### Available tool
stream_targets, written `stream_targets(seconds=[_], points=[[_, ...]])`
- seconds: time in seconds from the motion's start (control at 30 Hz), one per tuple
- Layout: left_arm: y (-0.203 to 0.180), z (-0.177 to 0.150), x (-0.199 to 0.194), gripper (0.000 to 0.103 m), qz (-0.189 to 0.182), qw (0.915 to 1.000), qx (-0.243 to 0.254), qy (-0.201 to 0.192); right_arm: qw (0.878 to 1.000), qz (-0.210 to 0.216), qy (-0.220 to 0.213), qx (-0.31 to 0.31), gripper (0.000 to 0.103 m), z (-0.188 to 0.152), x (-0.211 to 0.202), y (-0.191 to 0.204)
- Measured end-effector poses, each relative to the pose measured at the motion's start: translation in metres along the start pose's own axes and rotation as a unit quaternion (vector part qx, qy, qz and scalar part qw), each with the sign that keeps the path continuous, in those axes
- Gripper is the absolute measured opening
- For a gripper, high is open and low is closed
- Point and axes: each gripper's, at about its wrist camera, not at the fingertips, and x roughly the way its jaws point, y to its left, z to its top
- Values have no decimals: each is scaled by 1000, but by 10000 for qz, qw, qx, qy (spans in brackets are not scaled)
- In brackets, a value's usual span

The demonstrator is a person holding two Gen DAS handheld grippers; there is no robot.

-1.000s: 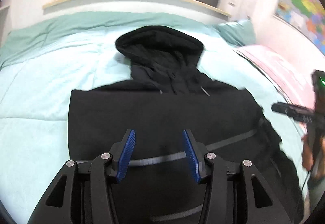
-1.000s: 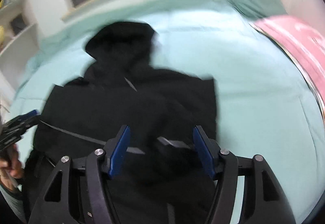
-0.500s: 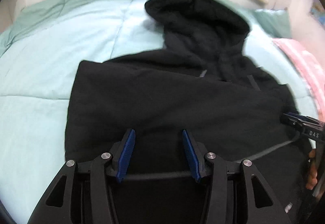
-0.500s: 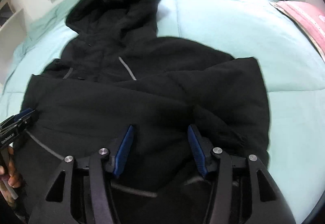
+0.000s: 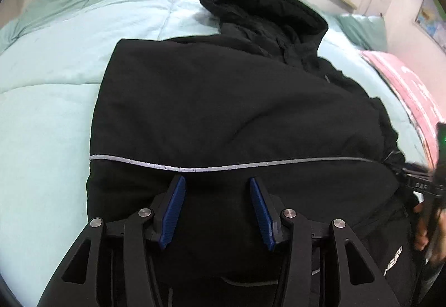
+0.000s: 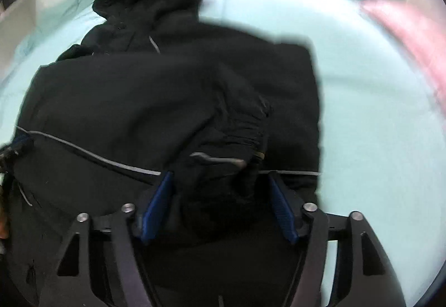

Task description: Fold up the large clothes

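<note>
A large black hooded jacket (image 5: 223, 100) lies spread on a mint green bed, hood (image 5: 264, 11) toward the window, a grey reflective stripe across its lower part. My left gripper (image 5: 217, 195) is open just above the jacket below the stripe. In the right wrist view the jacket (image 6: 139, 100) fills the middle, with a folded sleeve and gathered cuff (image 6: 245, 137) lying on its body. My right gripper (image 6: 220, 192) is open, jaws either side of the bunched sleeve fabric. The right gripper also shows at the left wrist view's right edge (image 5: 423, 184).
The mint green duvet (image 5: 55, 89) surrounds the jacket. A pink blanket (image 5: 404, 84) lies at the right side of the bed, and a green pillow (image 5: 362, 28) sits near the wall. A window sill runs behind the bed head.
Both grippers have moved lower and closer to the jacket. The right gripper's jaws now straddle the bunched sleeve. The jacket itself lies as before.
</note>
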Motion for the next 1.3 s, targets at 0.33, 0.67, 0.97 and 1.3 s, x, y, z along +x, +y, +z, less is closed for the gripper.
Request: stream_targets(seconds=[0.33, 0.67, 0.97, 1.3], points=[[-6, -16, -12, 50, 45, 9985, 248, -478, 9988, 162, -457, -45, 72, -14, -4, -6], [-1, 27, -70, 50, -480, 9986, -14, -219, 9999, 132, 59, 22, 73, 1, -46, -6], [-6, 121, -138, 50, -493, 9986, -11, -166, 9999, -39, -86, -92, 73, 79, -152, 4], [-8, 247, -89, 50, -488, 9981, -26, -363, 9982, 266, -520, -159, 78, 197, -142, 31]])
